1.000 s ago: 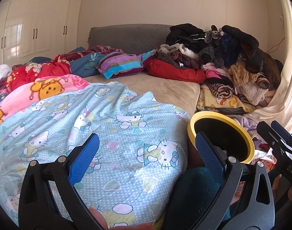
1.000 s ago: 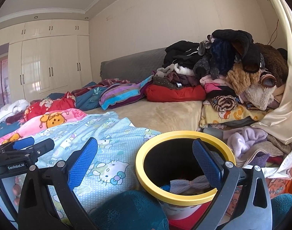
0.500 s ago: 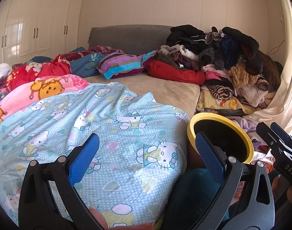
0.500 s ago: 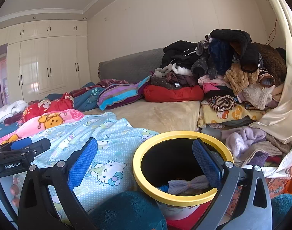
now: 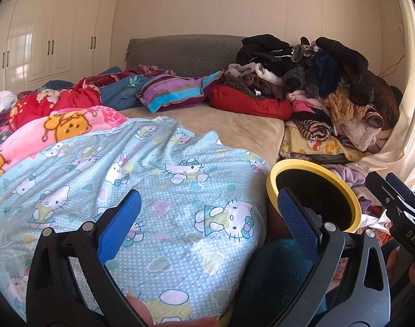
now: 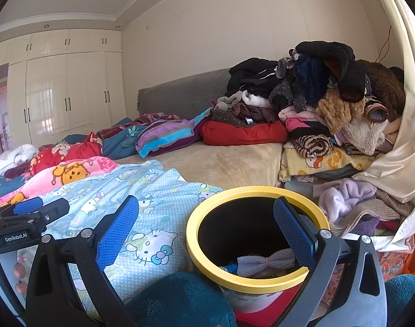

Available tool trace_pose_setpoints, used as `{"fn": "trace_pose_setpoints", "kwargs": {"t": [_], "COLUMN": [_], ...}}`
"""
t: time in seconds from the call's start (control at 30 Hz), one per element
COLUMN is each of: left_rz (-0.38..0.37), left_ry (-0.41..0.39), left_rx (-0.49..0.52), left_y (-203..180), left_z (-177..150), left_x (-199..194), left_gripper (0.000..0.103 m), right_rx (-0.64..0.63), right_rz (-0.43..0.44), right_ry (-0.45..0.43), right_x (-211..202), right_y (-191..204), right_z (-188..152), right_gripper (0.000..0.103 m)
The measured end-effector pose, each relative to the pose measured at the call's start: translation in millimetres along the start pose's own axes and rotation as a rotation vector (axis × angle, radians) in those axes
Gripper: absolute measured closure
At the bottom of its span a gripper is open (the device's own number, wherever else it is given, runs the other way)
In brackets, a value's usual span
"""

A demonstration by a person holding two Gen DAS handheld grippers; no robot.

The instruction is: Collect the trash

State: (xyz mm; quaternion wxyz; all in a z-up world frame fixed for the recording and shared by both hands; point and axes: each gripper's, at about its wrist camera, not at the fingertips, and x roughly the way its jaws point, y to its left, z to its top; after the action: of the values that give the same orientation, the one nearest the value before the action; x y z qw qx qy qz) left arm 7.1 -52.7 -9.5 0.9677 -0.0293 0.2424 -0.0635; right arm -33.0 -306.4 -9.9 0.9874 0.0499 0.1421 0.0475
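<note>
hovering above the bin right gripper spread and empty, left gripper spread over blanket, bin beside bed

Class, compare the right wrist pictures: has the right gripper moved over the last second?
Yes, slightly. The right gripper has drifted right: the yellow-rimmed bin and the grey headboard both sit further left in its view.

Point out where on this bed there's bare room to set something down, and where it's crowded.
The one bare patch is the beige mattress, bordered by the Hello Kitty blanket, the striped pillow, the red cushion and the clothes pile. The right side by the yellow-rimmed bin is crowded; the left is covered in blankets.
</note>
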Motion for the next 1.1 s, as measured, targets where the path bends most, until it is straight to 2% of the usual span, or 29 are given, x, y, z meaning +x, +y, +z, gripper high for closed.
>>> {"fn": "trace_pose_setpoints", "kwargs": {"t": [0.83, 1.0, 1.1], "left_rz": [0.0, 0.03, 0.063], "left_ry": [0.003, 0.01, 0.027], "left_rx": [-0.002, 0.005, -0.059], "left_y": [0, 2, 26], "left_z": [0, -1, 0], "left_x": [1, -3, -7], "left_gripper": [0.011, 0.011, 0.011], "right_rx": [0.0, -0.018, -0.025], "right_rz": [-0.001, 0.012, 0.061], "right_ry": [0.005, 0.003, 0.037], "right_x": [0, 4, 22], "right_y": [-4, 0, 19], "right_z": [0, 1, 6], "right_gripper": [0.006, 0.006, 0.006]}}
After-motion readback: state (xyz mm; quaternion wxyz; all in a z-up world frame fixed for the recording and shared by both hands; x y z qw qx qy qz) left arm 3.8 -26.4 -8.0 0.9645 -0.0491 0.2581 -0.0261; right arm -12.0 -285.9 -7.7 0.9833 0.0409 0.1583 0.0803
